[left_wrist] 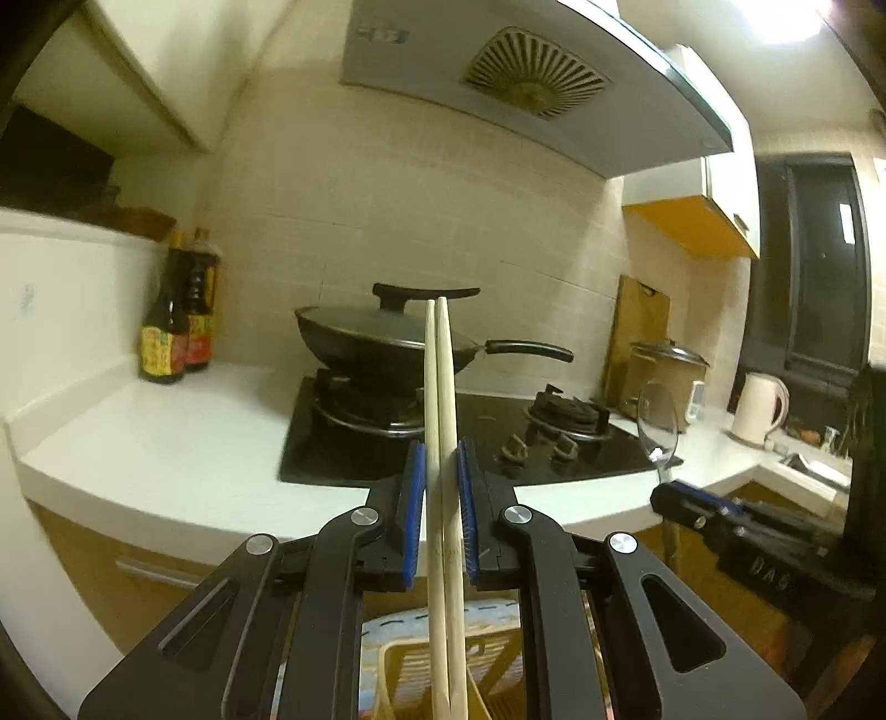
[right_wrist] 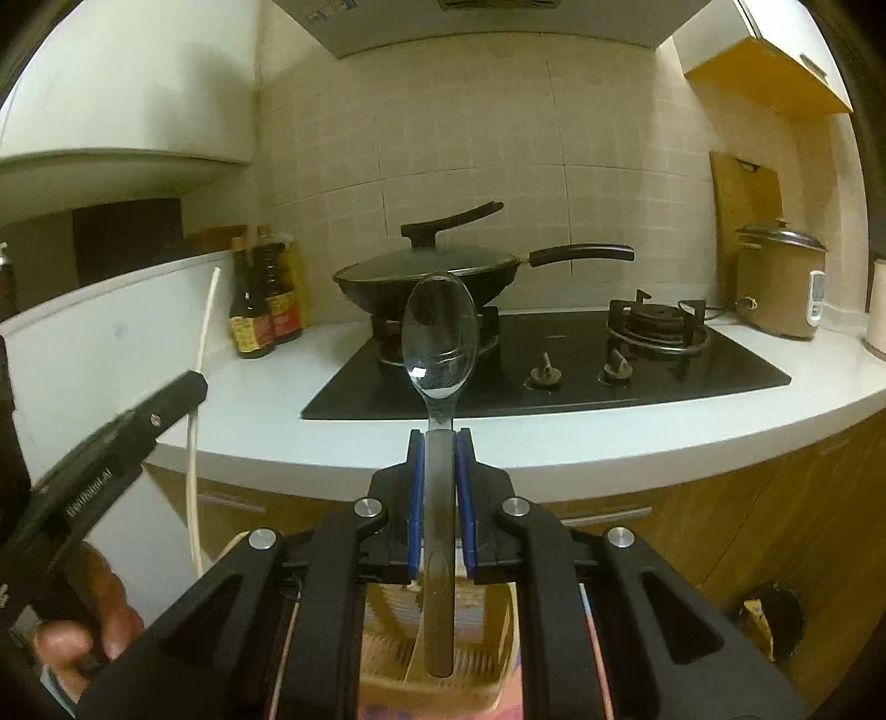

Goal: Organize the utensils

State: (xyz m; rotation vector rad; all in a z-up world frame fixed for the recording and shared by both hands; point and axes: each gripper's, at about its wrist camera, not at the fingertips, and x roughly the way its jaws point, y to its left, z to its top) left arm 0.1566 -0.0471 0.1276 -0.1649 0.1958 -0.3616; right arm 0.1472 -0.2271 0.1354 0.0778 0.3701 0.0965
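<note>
The left gripper point(left_wrist: 441, 515) has its jaws clamped on paired chopsticks point(left_wrist: 441, 399), the right gripper point(right_wrist: 440, 498) pinches a spoon point(right_wrist: 440, 338); either slim, smooth handle could slide, missing the yellow holder point(left_wrist: 487, 664).

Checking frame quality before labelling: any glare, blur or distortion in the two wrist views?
Left wrist view: ceiling light blown out top right; counter edge smeared by motion on the left; chopsticks in the left tongs stay sharp. Right wrist view: even, dim yellow light; spoon bowl shows soft reflections. Both: strong fisheye bending, dark corners.
</note>
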